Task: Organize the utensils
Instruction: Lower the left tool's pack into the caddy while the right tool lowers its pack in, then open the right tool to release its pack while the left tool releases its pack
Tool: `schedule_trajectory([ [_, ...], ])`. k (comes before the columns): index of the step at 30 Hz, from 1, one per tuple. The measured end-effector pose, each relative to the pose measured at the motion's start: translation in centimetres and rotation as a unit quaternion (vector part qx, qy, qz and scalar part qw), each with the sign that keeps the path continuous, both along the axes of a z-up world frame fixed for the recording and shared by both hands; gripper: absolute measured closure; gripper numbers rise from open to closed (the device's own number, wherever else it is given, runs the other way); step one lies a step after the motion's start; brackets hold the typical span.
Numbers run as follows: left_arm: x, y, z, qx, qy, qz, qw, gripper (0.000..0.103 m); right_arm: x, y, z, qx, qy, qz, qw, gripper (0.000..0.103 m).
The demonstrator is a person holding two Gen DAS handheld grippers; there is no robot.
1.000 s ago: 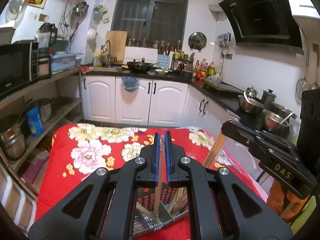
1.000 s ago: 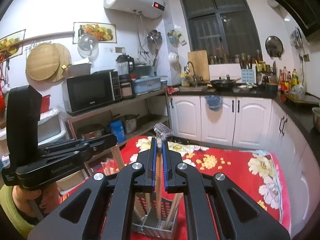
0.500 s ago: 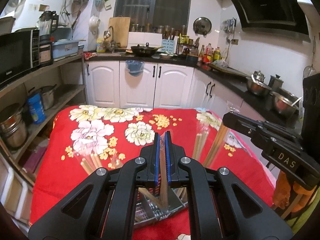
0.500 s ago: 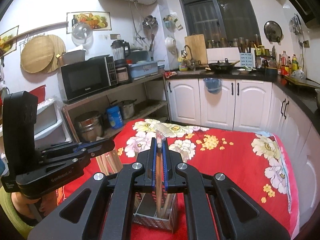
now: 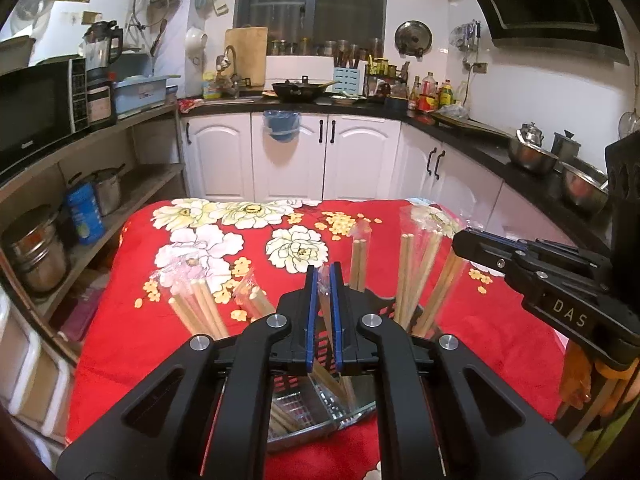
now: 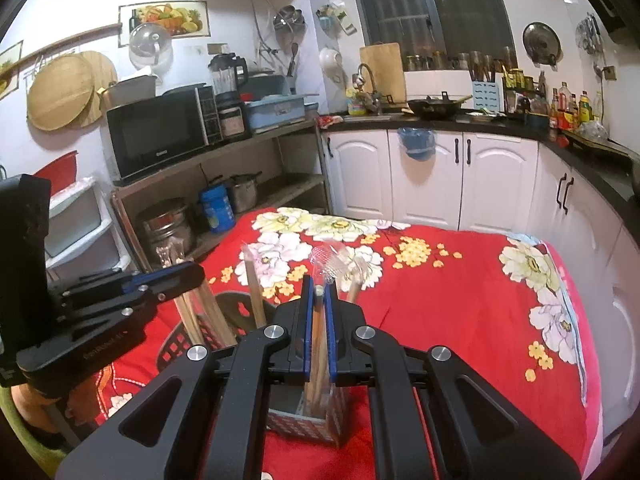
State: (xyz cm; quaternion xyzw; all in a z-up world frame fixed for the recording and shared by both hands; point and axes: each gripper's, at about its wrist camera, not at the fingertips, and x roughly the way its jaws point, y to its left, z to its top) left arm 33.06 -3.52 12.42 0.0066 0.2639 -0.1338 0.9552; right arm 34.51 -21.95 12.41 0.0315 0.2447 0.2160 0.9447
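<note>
Left hand-held gripper [image 5: 324, 280] clamped on wrapped chopsticks [image 5: 329, 320]; right hand-held gripper [image 6: 316, 290] clamped on chopstick pair [image 6: 318, 328]. Metal caddy [image 6: 298, 426] directly below both.

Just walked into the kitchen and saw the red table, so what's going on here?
A person holds a gripper in each hand over a metal utensil holder on the red flowered tablecloth. The left gripper and the right gripper are each shut on plastic-wrapped wooden chopsticks, poised above the holder's compartments. More wrapped chopsticks already stand in it.
</note>
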Motion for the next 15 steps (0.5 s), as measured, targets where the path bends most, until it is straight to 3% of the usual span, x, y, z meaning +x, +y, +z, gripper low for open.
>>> schedule_trajectory([
  [9,-0.7,0.3,-0.4,0.005,0.003,0.007,1.0000,0.099,-0.8,-0.6,-0.1,-0.007,0.003,-0.007,1.000,0.094],
  [11,-0.8,0.3,-0.5,0.006,0.005,0.007,0.9999,0.098,-1.0,-0.8,-0.1,-0.008,0.004,-0.009,1.000,0.083],
  [15,-1.1,0.4,-0.7,0.007,0.009,0.008,0.9999,0.094,-1.7,-0.9,0.1,-0.008,0.003,-0.013,1.000,0.075],
])
